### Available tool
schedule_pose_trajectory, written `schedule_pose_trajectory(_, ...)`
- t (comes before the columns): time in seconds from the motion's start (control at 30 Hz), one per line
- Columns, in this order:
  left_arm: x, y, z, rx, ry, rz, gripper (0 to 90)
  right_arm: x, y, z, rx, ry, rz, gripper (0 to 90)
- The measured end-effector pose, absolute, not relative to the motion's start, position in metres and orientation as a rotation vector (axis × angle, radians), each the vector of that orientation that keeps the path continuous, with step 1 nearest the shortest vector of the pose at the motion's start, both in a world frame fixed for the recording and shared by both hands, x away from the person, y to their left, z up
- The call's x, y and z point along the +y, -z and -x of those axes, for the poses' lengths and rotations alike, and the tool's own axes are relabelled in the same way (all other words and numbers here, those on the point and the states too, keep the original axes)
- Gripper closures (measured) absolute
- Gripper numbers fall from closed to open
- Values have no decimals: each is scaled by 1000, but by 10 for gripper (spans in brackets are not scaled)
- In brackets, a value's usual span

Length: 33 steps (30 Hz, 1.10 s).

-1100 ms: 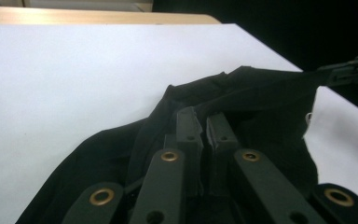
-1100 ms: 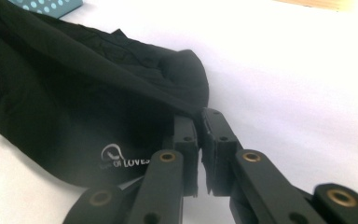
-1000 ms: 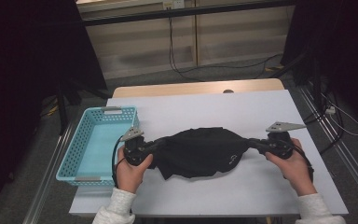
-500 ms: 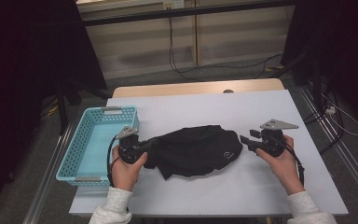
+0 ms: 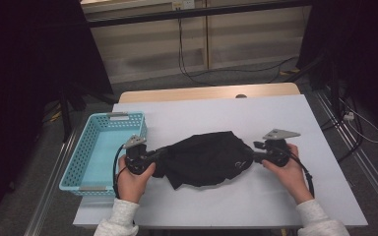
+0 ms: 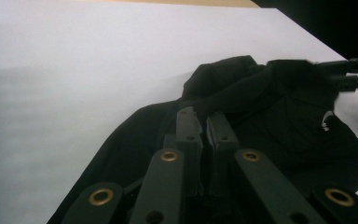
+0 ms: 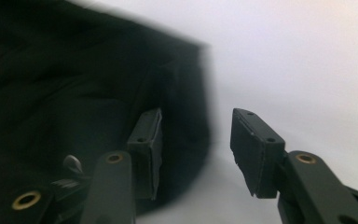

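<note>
A black garment lies bunched in the middle of the white table. My left gripper is at the garment's left end, its jaws shut on a fold of the black cloth. My right gripper sits at the garment's right end. Its jaws stand apart after opening wide and then closing a little. The cloth's edge reaches into the gap beside the left pad, and neither pad presses on it. In the left gripper view the right gripper shows beyond the garment.
A light blue plastic basket stands at the table's left edge, close to my left hand. The wooden strip of the table's far edge runs behind. Bare white table lies in front of and behind the garment.
The right gripper let go of the garment's right end and opened. That hand shifted left toward the garment. The cloth, once stretched between both grippers, has slackened and bunched up.
</note>
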<state>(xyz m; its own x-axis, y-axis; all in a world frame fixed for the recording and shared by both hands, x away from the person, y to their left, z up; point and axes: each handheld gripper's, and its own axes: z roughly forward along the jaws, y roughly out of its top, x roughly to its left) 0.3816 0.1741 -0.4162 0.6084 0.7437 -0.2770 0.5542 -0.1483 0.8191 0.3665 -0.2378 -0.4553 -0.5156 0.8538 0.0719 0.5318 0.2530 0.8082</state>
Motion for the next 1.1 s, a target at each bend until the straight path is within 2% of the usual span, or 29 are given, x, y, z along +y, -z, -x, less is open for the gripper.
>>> schedule_pose_trajectory(0.13, 168, 416, -379, 1031, -222, -1829, 856, -203, 462, -361, 2309, -1073, -1076, 486)
schedule_pose_trajectory(0.3, 167, 418, -379, 1028, -220, -1842, 855, -193, 465, -360, 2337, -1027, -1014, 475)
schedule_pose_trajectory(0.43, 165, 420, -379, 1026, -220, -1845, 854, -203, 457, -364, 2263, -1080, -1075, 440)
schedule_pose_trajectory(0.6, 166, 421, -378, 1028, -223, -1853, 852, -215, 456, -369, 2230, -1108, -1143, 455)
schedule_pose_trajectory(0.87, 162, 422, -377, 1018, -217, -1861, 850, -197, 469, -371, 2347, -1060, -1070, 431)
schedule_pose_trajectory(1.1, 164, 421, -377, 1022, -218, -1848, 849, -215, 446, -371, 2179, -1161, -1130, 425)
